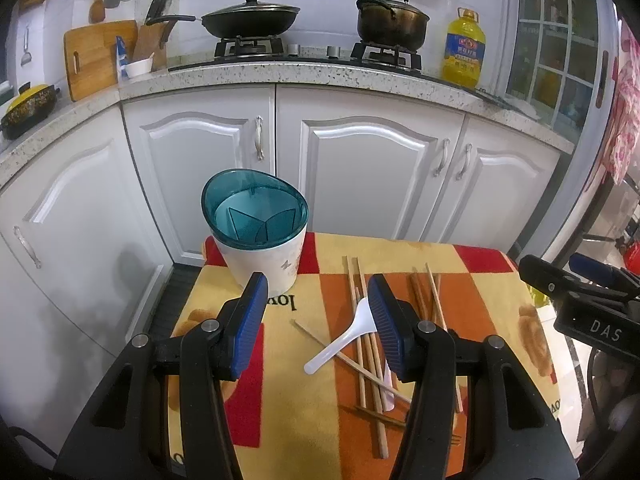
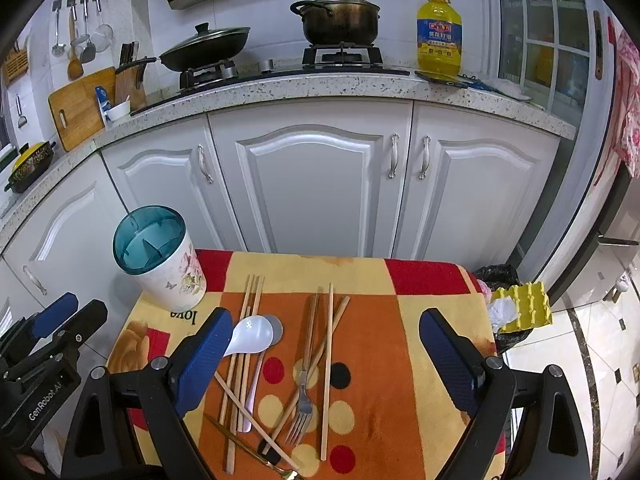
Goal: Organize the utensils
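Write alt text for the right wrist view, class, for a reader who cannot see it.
Open blue-padded tongs hover over a patterned cloth strewn with wooden chopsticks, a fork and a white spoon. A teal-rimmed utensil holder stands empty at the cloth's far left corner, before white kitchen cabinets.

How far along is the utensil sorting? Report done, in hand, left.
Done: nothing; the teal-rimmed holder looks empty. In hand: nothing; the left tool and right tool are open. Left: chopsticks, white spoon and fork lie on the cloth.
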`<state>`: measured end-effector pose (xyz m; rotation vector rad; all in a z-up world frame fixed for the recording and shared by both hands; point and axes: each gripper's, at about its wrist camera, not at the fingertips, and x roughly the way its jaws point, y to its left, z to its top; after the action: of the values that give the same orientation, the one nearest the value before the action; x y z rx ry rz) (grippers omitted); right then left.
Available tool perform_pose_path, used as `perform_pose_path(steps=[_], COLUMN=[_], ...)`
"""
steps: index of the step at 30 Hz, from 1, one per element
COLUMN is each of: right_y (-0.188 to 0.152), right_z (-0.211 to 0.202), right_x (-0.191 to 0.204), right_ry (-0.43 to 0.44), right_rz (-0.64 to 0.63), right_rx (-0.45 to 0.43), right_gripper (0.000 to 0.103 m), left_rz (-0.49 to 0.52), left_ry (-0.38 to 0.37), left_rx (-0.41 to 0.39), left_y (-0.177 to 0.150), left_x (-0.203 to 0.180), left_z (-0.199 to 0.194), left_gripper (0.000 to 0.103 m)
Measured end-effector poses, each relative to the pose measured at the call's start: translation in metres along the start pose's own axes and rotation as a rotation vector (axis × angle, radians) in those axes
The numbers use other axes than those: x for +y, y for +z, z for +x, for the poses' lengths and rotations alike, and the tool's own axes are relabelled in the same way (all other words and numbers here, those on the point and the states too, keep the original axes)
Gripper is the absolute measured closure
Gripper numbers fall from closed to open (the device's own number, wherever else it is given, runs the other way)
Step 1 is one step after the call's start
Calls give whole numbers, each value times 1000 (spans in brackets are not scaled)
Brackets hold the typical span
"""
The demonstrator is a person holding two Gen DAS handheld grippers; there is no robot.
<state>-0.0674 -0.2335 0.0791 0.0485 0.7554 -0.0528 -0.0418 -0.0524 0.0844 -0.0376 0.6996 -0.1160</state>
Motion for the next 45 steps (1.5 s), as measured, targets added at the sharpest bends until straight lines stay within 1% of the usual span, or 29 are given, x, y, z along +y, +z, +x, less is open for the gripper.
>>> perform_pose_path(steps=[39, 45], right_y=[-4, -4], right_z=[9, 9], right_x=[1, 2], right_ry=[10, 11], right_rz=[-3, -9], right_rx=[23, 24], right_gripper=[10, 10], left_rz=[-15, -14], left_ry=[3, 4], left_rx=[25, 17], left_y=[-6, -6], left_x=[5, 6], left_z=[12, 12], left_gripper=[51, 51])
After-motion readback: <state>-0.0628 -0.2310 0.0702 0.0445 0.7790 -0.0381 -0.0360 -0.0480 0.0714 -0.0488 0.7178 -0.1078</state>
